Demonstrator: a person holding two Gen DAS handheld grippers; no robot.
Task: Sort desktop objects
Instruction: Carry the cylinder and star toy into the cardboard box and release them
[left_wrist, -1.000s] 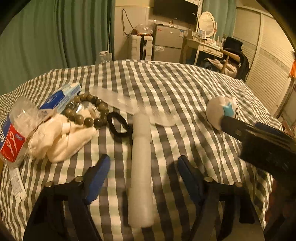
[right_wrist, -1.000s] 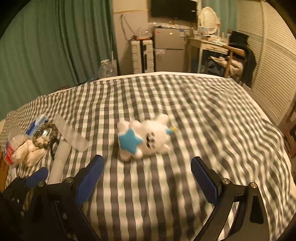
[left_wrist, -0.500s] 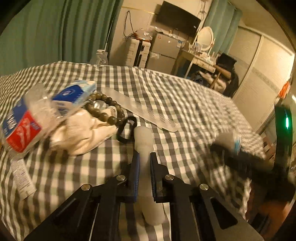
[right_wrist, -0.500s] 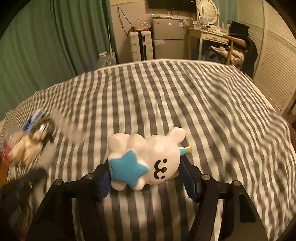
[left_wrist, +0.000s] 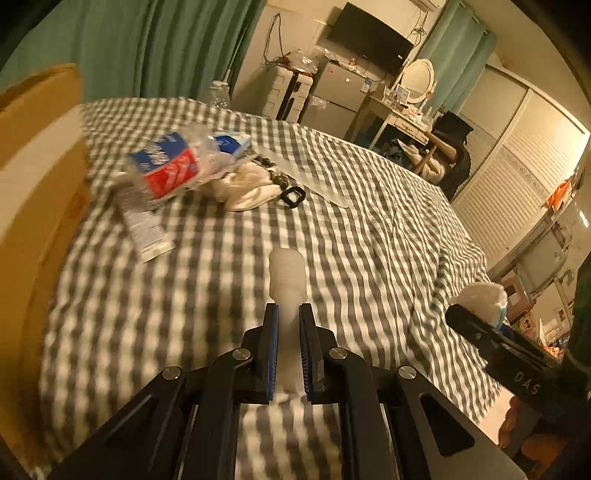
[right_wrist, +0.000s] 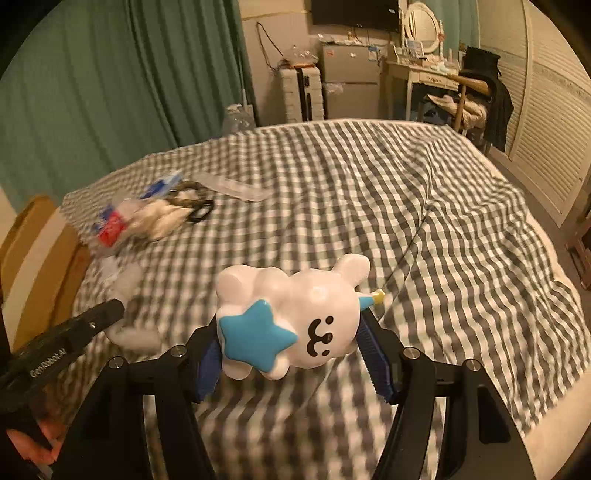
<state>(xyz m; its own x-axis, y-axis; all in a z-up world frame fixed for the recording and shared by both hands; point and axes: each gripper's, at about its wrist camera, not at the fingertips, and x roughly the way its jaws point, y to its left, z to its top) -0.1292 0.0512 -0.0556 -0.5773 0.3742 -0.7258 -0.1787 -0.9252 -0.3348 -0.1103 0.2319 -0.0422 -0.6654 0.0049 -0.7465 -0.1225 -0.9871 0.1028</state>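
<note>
Lifting both catches off the checked cover (left_wrist: 369, 206) now: a second ago my claws stood spread over them. My left gripper (left_wrist: 287, 347) pinches the one white tube (left_wrist: 287, 284); my right gripper (right_wrist: 291, 350) clamps the one star-marked figurine (right_wrist: 291, 317). That means two items are ready for sorting, probably into the cardboard box (left_wrist: 33, 177) at nine o'clock. Left behind at eleven o'clock: one comb (left_wrist: 317, 181), one bead bracelet (left_wrist: 275, 173), one black ring (left_wrist: 294, 195), one packet heap (left_wrist: 177, 166).
</note>
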